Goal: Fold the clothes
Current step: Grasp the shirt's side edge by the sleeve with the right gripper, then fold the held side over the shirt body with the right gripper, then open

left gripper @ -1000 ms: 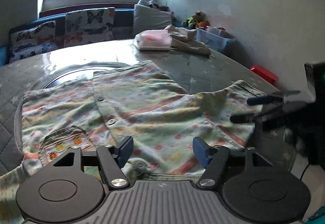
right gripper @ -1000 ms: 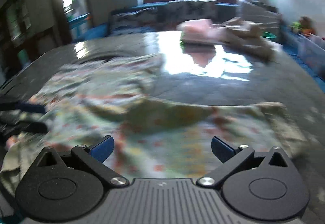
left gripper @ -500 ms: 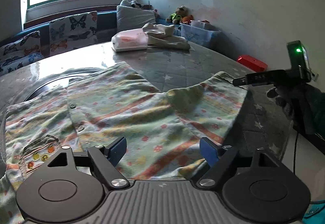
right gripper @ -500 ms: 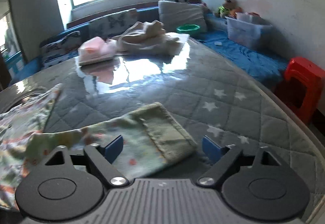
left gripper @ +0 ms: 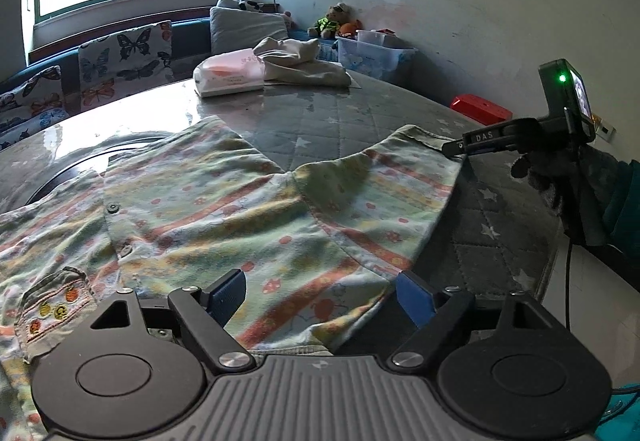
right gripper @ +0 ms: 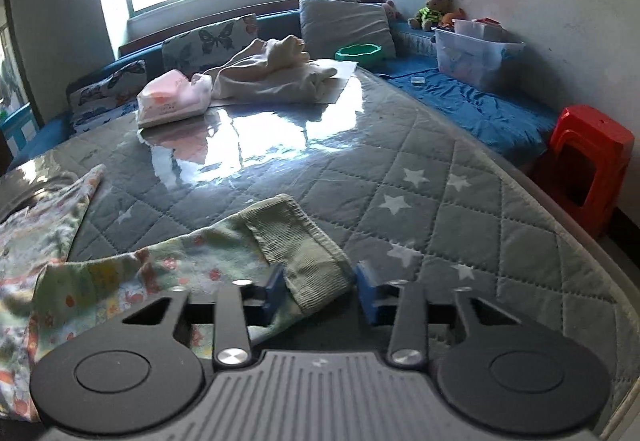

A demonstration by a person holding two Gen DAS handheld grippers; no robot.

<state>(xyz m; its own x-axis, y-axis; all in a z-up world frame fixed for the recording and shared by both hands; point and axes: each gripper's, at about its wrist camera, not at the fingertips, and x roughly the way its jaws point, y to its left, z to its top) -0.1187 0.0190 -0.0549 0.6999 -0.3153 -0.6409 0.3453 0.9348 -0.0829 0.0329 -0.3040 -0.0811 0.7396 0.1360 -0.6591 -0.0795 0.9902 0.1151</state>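
The patterned shirt [left gripper: 224,209] lay spread across the quilted table [right gripper: 440,201], its sleeve cuff [right gripper: 308,261] stretching rightward, directly between my right claw [right gripper: 320,289] as its jaws were closing, not yet pinching, while my left claw [left gripper: 320,295] hovered empty, opening, at the near hem.

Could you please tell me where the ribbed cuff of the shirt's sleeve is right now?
In the right wrist view the ribbed cuff lies low at centre on the quilted table cover, between the closing jaws of the right gripper.
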